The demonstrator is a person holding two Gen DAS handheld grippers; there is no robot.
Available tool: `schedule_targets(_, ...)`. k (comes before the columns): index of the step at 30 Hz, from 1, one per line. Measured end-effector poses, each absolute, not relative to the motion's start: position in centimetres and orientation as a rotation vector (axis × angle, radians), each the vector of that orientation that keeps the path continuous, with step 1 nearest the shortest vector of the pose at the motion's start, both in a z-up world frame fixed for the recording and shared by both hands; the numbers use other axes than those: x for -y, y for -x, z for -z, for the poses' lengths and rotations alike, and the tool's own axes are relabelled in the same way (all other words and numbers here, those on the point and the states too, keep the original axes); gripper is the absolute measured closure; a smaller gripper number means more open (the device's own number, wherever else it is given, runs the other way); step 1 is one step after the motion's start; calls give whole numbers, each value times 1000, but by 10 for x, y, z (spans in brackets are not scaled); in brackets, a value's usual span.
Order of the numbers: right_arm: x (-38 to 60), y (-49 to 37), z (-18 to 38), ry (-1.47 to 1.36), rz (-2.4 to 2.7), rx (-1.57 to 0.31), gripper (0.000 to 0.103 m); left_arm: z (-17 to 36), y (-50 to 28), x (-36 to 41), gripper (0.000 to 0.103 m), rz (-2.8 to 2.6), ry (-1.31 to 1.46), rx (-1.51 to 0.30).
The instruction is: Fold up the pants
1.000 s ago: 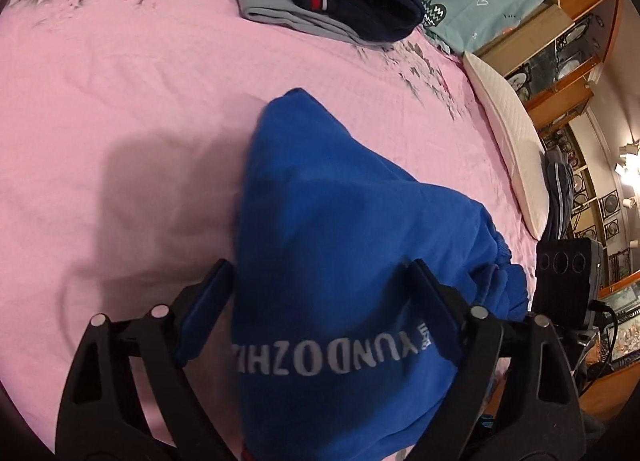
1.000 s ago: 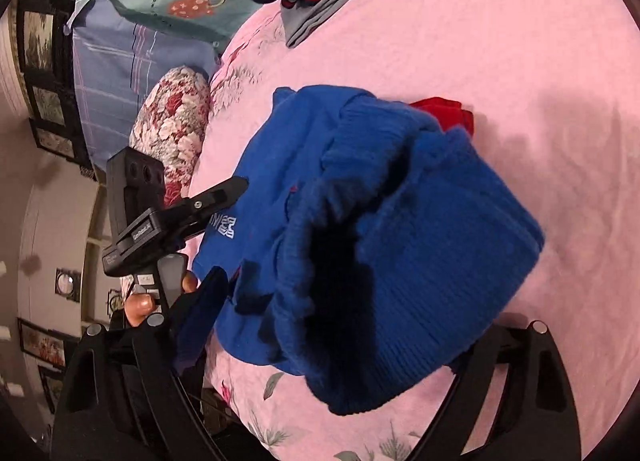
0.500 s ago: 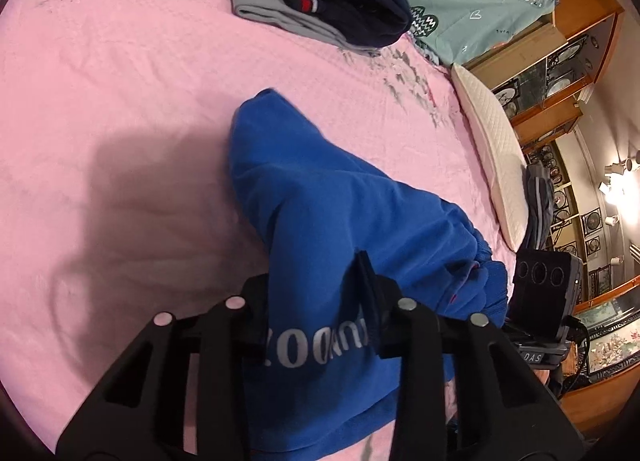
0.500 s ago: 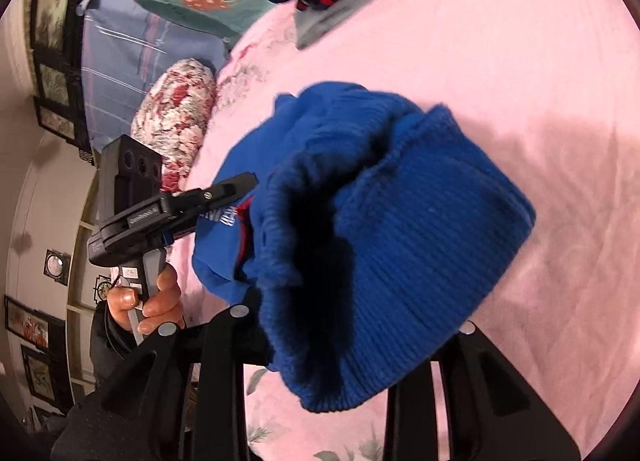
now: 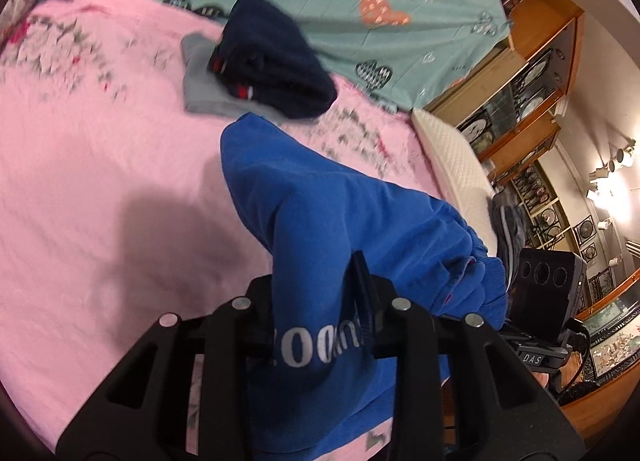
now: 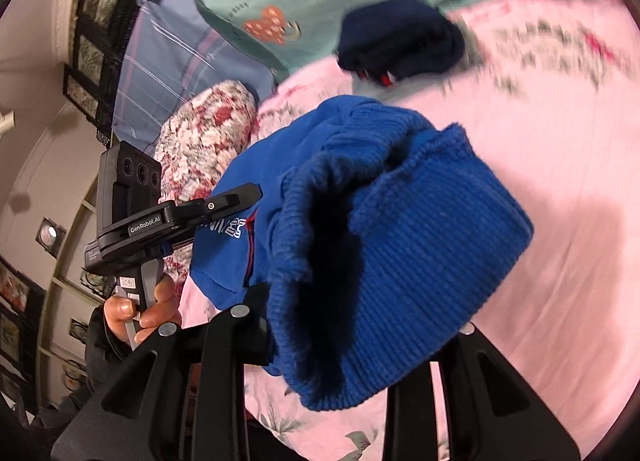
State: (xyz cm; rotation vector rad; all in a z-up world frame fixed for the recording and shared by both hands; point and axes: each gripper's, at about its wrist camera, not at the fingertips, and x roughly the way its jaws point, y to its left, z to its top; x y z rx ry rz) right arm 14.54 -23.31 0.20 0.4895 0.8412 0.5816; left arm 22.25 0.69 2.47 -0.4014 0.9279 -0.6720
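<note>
- Left tongs (image 5: pixel 320 337) have just been closing and now pinch the blue pants (image 5: pixel 340 229) through the lettered cloth
- Right tongs (image 6: pixel 332 341) have likewise been closing and grip the ribbed cuff
- The pants hang partly raised above the pink bed (image 5: pixel 100 181)
- Best to lift both ends evenly, keep the cloth taut, and clear the folded navy garment (image 5: pixel 272 61) beyond

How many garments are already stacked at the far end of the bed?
2: a dark navy garment lying on a grey garment, beyond the blue pants both grippers hold. More may be hidden underneath.
</note>
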Motion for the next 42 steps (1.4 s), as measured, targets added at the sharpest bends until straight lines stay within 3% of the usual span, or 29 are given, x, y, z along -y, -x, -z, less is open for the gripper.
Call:
schedule_targets(10, 249, -239, -130, -295, -516, -674, 74, -145, -293, 25, 73, 610, 373, -571)
schedule_targets(15, 263, -334, -132, -317, -561, -600, 74, -134, -386, 27, 73, 560, 465, -491)
schedule_targets(21, 272, -470, -74, -321, -513, -631, 74, -76, -500, 46, 71, 439, 424, -548)
schedule_targets(22, 275, -489, -59, -327, -481, -655, 70, -63, -514, 49, 69, 416, 421, -576)
schedule_targets(23, 276, -502, -47, -323, -449, -683, 60, -51, -527, 50, 61, 388, 419, -608)
schedule_targets(24, 277, -512, -34, -316, -405, -715, 53, -36, -535, 48, 39, 343, 430, -636)
schedule_targets(25, 280, -516, -26, -319, -380, -726, 40, -27, -541, 42, 27, 332, 455, -655)
schedule_targets(26, 285, -516, -22, -326, -354, -709, 35, -21, -543, 36, 8, 327, 483, -666)
schedule_targets(29, 310, -500, -30, -395, -309, -595, 27, -18, -539, 16, 5, 329, 548, -664)
schedule_targets(37, 298, -448, -92, -290, -312, -407, 27, -58, -497, -11, 3, 317, 542, -576)
schedule_targets(40, 274, -465, -96, -257, -304, -473, 28, -53, -507, 4, 3, 250, 449, -641)
schedule_targets(42, 261, -495, -68, -237, -216, -679, 28, -30, -523, 12, 2, 190, 395, -783)
